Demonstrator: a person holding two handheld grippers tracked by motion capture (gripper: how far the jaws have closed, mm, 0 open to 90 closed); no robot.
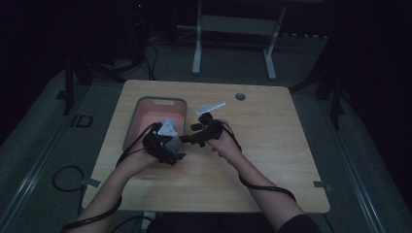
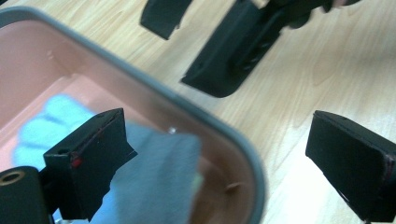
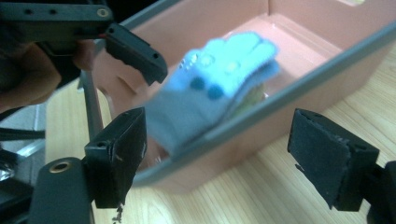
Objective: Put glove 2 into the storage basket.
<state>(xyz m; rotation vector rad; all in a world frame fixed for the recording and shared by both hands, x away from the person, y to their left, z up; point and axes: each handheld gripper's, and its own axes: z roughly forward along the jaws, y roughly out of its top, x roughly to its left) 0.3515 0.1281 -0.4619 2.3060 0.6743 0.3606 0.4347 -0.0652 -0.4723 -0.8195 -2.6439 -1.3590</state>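
A light blue glove with a grey cuff [image 3: 210,93] lies inside a pink bin with a grey rim [image 3: 299,93], its cuff close to the near wall. My right gripper [image 3: 224,158] is open just outside that wall, with nothing between its pads. My left gripper [image 2: 219,158] is open too, straddling the bin's rim [image 2: 187,100] above the grey cuff [image 2: 159,182] without touching it. From above, the left gripper [image 1: 165,143] and right gripper [image 1: 199,131] sit close together at the bin's [image 1: 155,100] near right corner.
The bin stands on the left half of a wooden table [image 1: 272,160]. A thin white strip [image 1: 211,107] lies just right of the bin, and a round grommet [image 1: 240,96] sits near the far edge. Cables trail from both forearms.
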